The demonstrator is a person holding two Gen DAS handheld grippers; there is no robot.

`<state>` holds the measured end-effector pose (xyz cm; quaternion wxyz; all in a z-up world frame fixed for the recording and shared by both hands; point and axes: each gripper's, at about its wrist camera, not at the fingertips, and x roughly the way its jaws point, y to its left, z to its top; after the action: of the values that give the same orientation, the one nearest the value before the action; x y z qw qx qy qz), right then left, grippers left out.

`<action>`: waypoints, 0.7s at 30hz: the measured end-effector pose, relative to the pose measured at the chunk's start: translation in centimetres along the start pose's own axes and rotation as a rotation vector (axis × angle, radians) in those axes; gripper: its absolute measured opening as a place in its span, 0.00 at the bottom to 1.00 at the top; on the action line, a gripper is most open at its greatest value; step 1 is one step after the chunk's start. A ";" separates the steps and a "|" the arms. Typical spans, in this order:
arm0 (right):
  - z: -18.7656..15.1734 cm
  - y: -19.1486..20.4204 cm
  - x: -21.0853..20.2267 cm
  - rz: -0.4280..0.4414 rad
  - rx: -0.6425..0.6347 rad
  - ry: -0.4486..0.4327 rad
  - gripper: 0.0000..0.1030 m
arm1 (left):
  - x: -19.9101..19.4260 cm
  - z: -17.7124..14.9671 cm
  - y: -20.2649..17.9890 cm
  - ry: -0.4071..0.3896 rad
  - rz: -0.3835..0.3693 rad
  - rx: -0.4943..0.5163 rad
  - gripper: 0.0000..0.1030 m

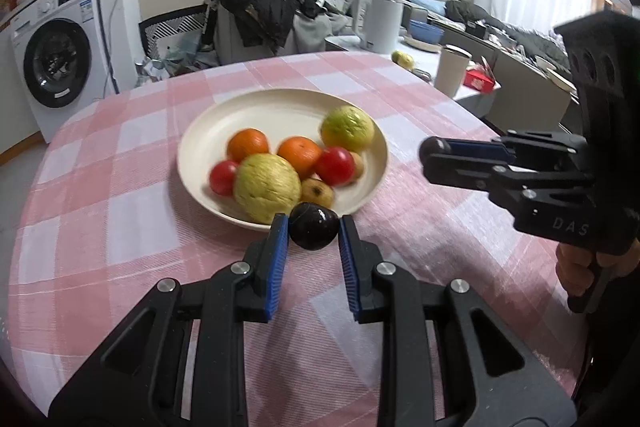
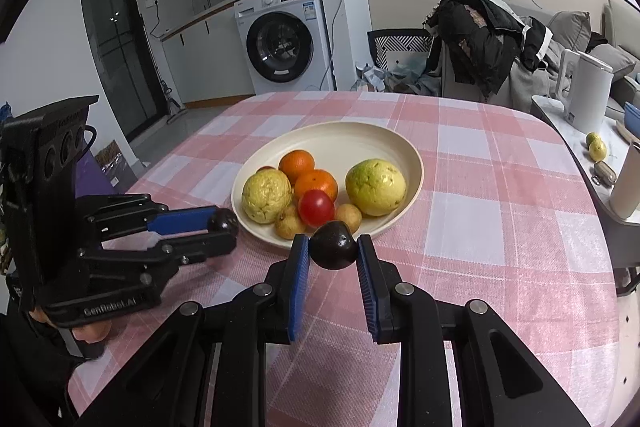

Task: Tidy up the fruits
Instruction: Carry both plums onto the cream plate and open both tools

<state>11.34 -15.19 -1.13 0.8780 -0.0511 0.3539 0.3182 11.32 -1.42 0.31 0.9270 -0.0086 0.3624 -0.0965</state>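
A cream plate (image 1: 248, 107) (image 2: 360, 135) on the pink checked tablecloth holds two yellow-green guavas (image 1: 267, 191) (image 2: 375, 187), two oranges (image 1: 248, 143), two red tomatoes (image 1: 335, 166) and small tan fruits (image 1: 317, 191). My left gripper (image 1: 314, 227) hangs just in front of the plate's near rim, shut on a dark round plum (image 1: 314, 231). It also appears as the left gripper (image 2: 226, 227) at the plate's left side. My right gripper (image 2: 334, 247) is shut on a second dark plum (image 2: 334, 245) at the near rim. From the other camera, the right gripper (image 1: 430, 155) is beside the plate's right edge.
A side table at the right carries a white kettle (image 2: 588, 87), a cup (image 1: 452, 69), a blue bowl (image 1: 426, 29) and small yellow-green fruits (image 2: 596, 147). Behind the table stand a clothes-piled chair (image 1: 256, 7) and a washing machine (image 2: 280, 39). A hand (image 1: 576, 267) grips the right handle.
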 end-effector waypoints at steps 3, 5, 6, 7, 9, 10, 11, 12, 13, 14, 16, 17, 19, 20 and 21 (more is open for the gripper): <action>0.4 0.0 0.0 0.003 0.006 -0.012 0.24 | -0.3 0.6 0.9 -0.008 0.021 -0.023 0.22; 0.8 0.0 -0.1 0.004 0.006 -0.020 0.24 | -0.6 1.0 1.7 -0.016 0.033 -0.035 0.22; 0.9 0.0 0.0 0.004 0.006 -0.022 0.24 | -0.8 1.2 2.0 -0.022 0.040 -0.038 0.22; 1.2 0.0 0.0 0.004 0.004 -0.024 0.24 | -0.8 1.3 2.2 -0.026 0.043 -0.040 0.22; 1.7 0.1 0.2 0.001 0.001 -0.030 0.24 | -1.1 1.6 2.9 -0.033 0.054 -0.046 0.22; 1.9 0.1 0.3 0.000 0.002 -0.032 0.24 | -1.1 1.7 3.1 -0.035 0.058 -0.048 0.22; 2.1 0.1 0.4 -0.001 0.009 -0.036 0.24 | -1.2 1.9 3.5 -0.037 0.062 -0.050 0.22; 2.3 0.0 0.4 0.001 0.014 -0.038 0.24 | -1.2 2.2 3.7 -0.039 0.066 -0.049 0.22; 2.5 0.0 0.5 0.002 0.016 -0.041 0.24 | -1.1 2.4 3.8 -0.042 0.072 -0.048 0.22; 2.7 0.0 0.6 0.000 0.018 -0.044 0.24 | -1.1 2.6 4.0 -0.045 0.076 -0.048 0.22; 3.1 0.0 0.9 0.004 0.021 -0.050 0.24 | -0.9 2.8 4.4 -0.046 0.082 -0.054 0.22; 3.3 -0.1 1.1 0.003 0.025 -0.053 0.24 | -0.8 3.0 4.5 -0.047 0.086 -0.057 0.22; 3.4 0.0 1.5 -0.002 0.029 -0.059 0.24 | -0.4 3.3 4.7 -0.048 0.091 -0.061 0.22; 3.5 0.0 1.7 -0.005 0.030 -0.064 0.24 | -0.2 3.5 4.8 -0.048 0.094 -0.064 0.22; 3.6 0.1 2.0 -0.006 0.032 -0.066 0.24 | 0.1 3.7 5.0 -0.047 0.098 -0.067 0.22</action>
<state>14.51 -12.99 0.25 0.8909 -0.0275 0.3296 0.3114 14.79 3.23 2.55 0.9380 -0.0241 0.3435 -0.0386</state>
